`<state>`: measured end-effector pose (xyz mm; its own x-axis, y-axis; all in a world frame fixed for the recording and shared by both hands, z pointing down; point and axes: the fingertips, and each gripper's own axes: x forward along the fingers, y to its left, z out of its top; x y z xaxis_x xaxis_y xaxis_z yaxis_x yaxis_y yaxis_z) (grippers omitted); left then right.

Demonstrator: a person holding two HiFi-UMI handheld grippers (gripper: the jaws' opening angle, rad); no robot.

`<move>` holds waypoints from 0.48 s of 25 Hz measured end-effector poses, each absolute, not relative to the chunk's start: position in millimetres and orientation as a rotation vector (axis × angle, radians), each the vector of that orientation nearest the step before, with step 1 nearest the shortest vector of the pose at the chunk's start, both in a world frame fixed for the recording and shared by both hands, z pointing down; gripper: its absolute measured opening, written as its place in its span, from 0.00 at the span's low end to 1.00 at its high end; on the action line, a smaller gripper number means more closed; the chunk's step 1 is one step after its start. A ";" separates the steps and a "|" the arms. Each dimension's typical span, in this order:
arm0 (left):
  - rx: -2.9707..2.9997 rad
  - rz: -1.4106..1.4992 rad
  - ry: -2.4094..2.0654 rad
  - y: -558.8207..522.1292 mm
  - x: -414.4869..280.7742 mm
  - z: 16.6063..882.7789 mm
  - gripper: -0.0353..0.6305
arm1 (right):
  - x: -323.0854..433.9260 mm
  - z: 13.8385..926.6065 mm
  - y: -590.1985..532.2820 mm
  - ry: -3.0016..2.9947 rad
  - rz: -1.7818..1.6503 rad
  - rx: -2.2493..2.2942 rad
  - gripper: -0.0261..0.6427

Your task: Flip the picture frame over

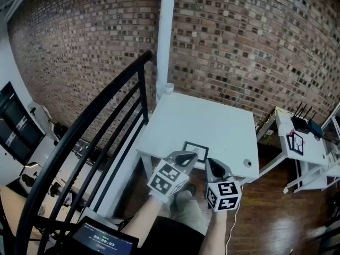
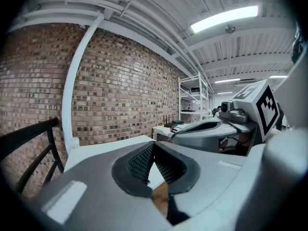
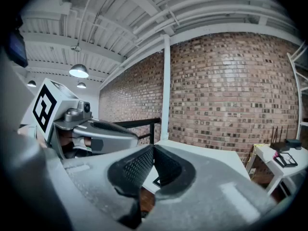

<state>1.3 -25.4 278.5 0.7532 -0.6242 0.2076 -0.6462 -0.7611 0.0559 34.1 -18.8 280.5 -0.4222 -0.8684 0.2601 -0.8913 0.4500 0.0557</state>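
Observation:
The picture frame [image 1: 196,150], dark-edged with a pale middle, lies flat near the front edge of the white table [image 1: 212,121]. My left gripper [image 1: 189,156] hovers at that edge, its tip over the frame's near left corner, jaws shut and empty. My right gripper [image 1: 211,167] hangs just right of the frame, below the table edge, also shut with nothing in it. In the left gripper view the shut left gripper [image 2: 154,146] points across the table. In the right gripper view a dark corner of the frame [image 3: 157,181] shows below the shut right gripper [image 3: 153,149].
A black stair railing [image 1: 90,126] runs along the table's left side. A white pillar [image 1: 166,36] and small white cup [image 1: 169,88] stand at the far left corner. The table has a round hole [image 1: 247,163] front right. A side table [image 1: 305,142] with a router stands right.

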 end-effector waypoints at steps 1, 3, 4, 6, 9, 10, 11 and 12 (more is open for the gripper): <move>2.822 0.268 -1.026 -24.8 0.9 279.8 0.08 | 33.8 281.9 -18.3 -2.450 0.135 1.521 0.03; 2.818 0.272 -1.024 -23.8 0.2 282.3 0.08 | 33.3 284.3 -17.5 -2.448 0.141 1.520 0.03; 2.816 0.275 -1.023 -23.5 -0.1 283.5 0.08 | 33.0 285.4 -17.1 -2.448 0.144 1.519 0.03; 2.809 0.280 -1.021 -23.1 -0.1 286.3 0.08 | 32.7 287.9 -16.7 -2.447 0.152 1.515 0.03; 2.794 0.288 -1.016 -24.6 2.3 292.4 0.08 | 35.2 294.4 -18.4 -2.442 0.173 1.506 0.03; 2.789 0.291 -1.014 -25.6 3.3 294.9 0.08 | 36.5 297.0 -19.5 -2.439 0.181 1.504 0.03; 2.784 0.294 -1.011 -26.6 4.2 297.5 0.08 | 37.6 299.6 -20.9 -2.436 0.189 1.502 0.03; 2.780 0.296 -1.008 -27.6 4.8 299.9 0.08 | 38.4 302.1 -22.2 -2.433 0.196 1.501 0.03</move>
